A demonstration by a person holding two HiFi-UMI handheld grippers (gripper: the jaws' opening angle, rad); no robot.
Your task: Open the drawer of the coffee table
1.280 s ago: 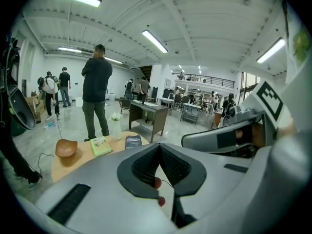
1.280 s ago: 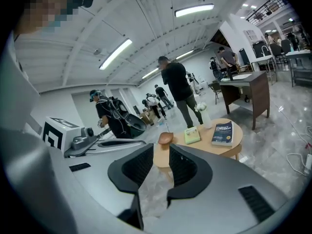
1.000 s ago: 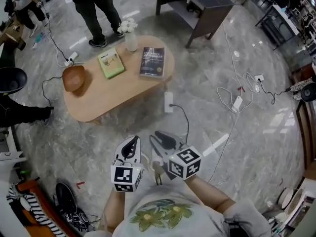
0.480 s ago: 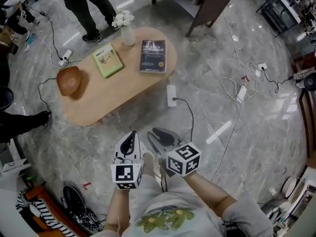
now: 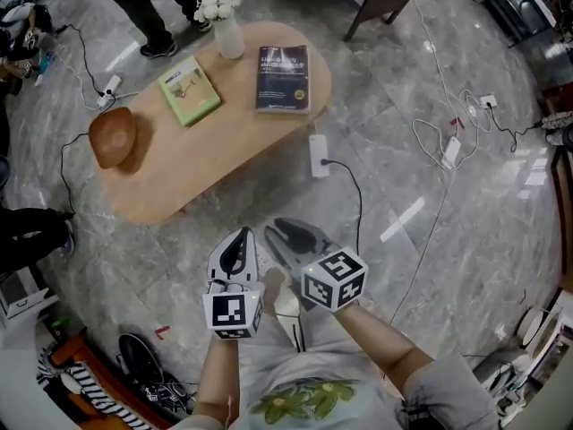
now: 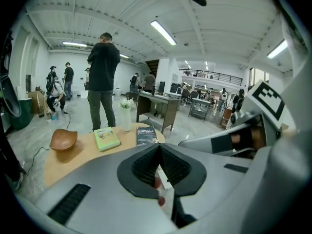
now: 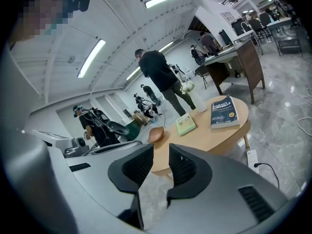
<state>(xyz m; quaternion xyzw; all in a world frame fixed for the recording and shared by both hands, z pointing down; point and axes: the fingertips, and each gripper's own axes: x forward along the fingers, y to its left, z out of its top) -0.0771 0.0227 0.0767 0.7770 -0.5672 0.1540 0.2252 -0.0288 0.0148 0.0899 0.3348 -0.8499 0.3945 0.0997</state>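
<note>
The desk (image 5: 224, 141) stands ahead of the person, well apart from both tongs, with bare marble floor between. Its long axis runs from lower left to upper right in the head view, so one long side faces the person at a slant. A wooden bowl (image 5: 112, 135) sits at its left end, a green book (image 5: 189, 89) and a dark book (image 5: 284, 78) lie further right, and a vase of flowers (image 5: 224, 25) stands at the far edge. No view shows the drawer; I judge it sits under the top on one long side, but I cannot tell which. The left tongs (image 5: 240, 235) are closed with nothing between them. The right tongs (image 5: 279, 233) stand slightly apart, also empty. Both point up the picture toward the near side and are held side by side, so neither is clearly nearer. The next move probably calls for getting low enough to find the drawer front.
</note>
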